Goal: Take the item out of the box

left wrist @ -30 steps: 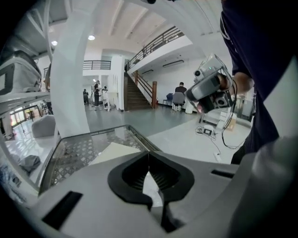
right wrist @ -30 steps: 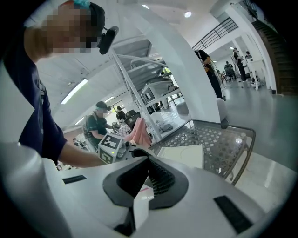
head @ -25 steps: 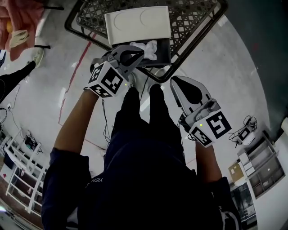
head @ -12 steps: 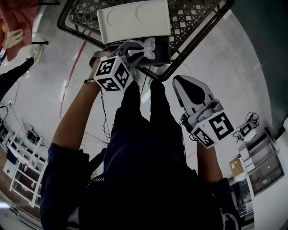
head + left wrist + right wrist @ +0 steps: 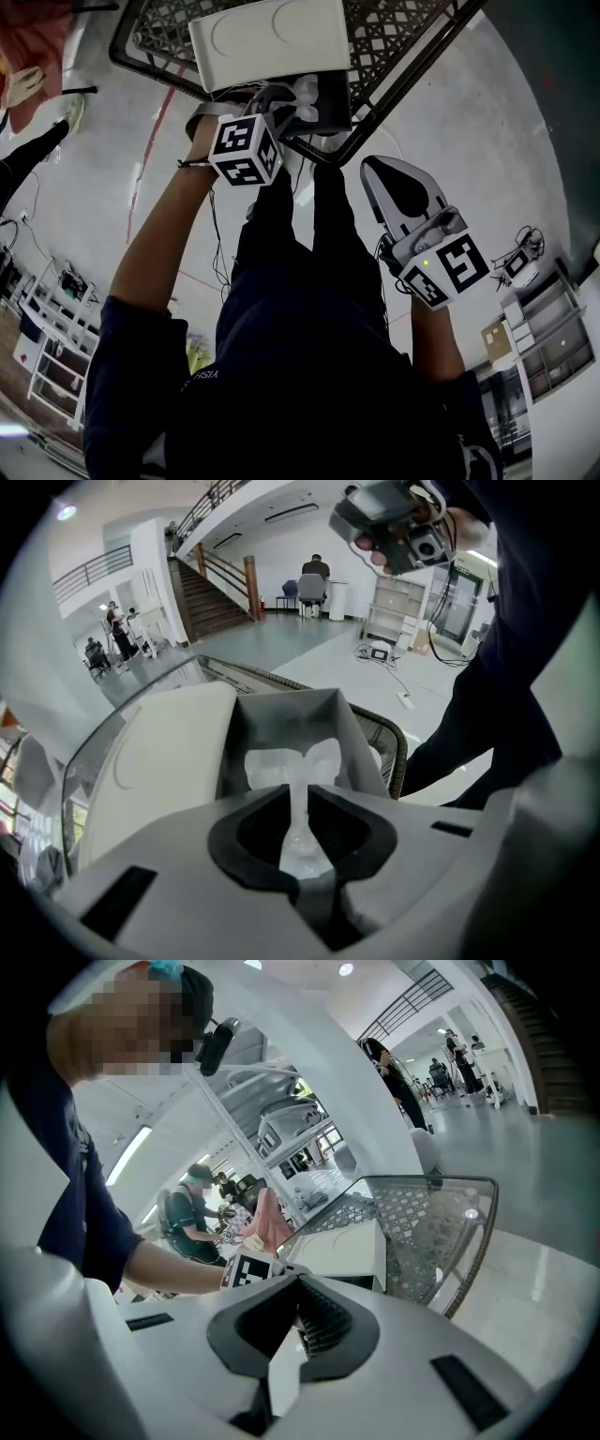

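Observation:
An open box stands on a glass table; its white lid [image 5: 272, 42] is folded back and its dark body [image 5: 330, 98] faces me. A crumpled white plastic item [image 5: 307, 91] sticks up out of the box. My left gripper [image 5: 284, 101] reaches into the box mouth, shut on that item. In the left gripper view the item [image 5: 281, 766] is pinched between the jaws [image 5: 302, 808], above the grey box interior [image 5: 286, 719] and beside the lid [image 5: 159, 752]. My right gripper [image 5: 398, 187] hangs off to the right of the table, shut and empty [image 5: 298, 1314].
The table has a dark rim [image 5: 412, 58] and a lattice under glass [image 5: 431, 1208]. Cables and a small device [image 5: 520, 267] lie on the floor at right. Metal shelving [image 5: 47, 366] stands at left. People stand in the background [image 5: 314, 578].
My left gripper has turned and shifted right, closer over the box, still holding the white item. The right gripper has barely moved.

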The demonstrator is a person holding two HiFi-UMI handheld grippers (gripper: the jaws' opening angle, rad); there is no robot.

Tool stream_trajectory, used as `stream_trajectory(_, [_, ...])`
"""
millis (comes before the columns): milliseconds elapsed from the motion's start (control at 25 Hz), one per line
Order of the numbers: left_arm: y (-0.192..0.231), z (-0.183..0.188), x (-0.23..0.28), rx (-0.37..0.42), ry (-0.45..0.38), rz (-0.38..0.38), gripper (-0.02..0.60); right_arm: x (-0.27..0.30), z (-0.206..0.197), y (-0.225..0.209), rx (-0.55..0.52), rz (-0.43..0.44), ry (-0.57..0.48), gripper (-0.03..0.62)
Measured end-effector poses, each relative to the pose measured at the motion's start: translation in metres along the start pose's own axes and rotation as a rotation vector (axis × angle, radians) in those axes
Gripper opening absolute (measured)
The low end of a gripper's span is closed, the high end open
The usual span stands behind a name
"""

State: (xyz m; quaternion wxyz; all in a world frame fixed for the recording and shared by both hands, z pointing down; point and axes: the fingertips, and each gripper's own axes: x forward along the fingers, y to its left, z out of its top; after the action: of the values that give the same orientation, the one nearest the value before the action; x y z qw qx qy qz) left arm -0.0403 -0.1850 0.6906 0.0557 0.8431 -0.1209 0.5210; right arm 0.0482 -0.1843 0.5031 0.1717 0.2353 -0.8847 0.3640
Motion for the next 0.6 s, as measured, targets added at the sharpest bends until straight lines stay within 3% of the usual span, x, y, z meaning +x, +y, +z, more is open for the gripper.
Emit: stream_trajectory(600, [0.0015,-0.0017,0.0026,-0.032,0.008,0.048,0.009,-0.0001,0.0001,0.0027,-0.003,0.001,-0.003,0.021])
